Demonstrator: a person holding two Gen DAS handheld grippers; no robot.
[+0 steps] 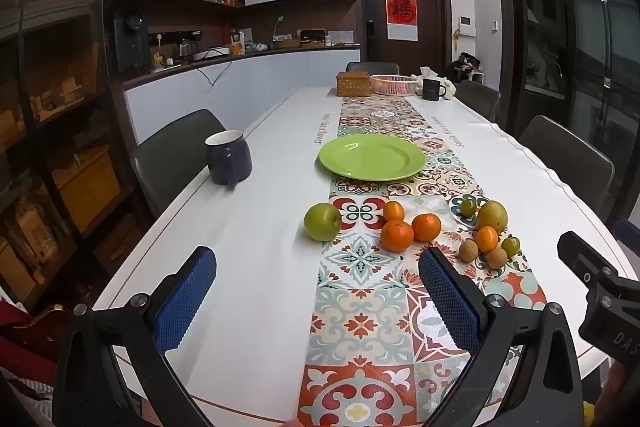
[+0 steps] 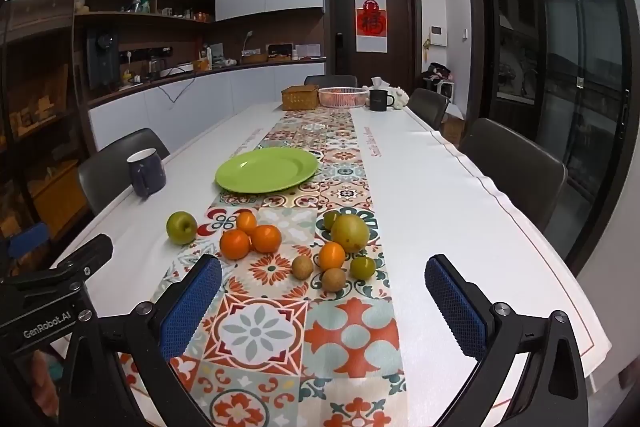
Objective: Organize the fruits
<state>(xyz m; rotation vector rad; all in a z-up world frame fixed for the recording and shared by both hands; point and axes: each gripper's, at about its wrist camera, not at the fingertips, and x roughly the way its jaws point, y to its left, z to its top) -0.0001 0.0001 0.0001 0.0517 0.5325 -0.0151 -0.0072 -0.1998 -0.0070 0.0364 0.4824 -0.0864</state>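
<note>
White table (image 1: 248,267) with patterned runner (image 1: 360,327) down its centre. On it: green plate (image 1: 372,157), loose fruits (image 1: 416,231), blue mug (image 1: 228,157). Far end: basket (image 1: 354,83), black mug (image 1: 433,89).

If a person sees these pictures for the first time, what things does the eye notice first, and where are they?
The eye goes first to the empty green plate lying on the colourful tiled runner down the middle of the white table. In front of it sits loose fruit: three oranges together, a green apple to their left. Both grippers, left gripper and right gripper, hang open and empty.
</note>
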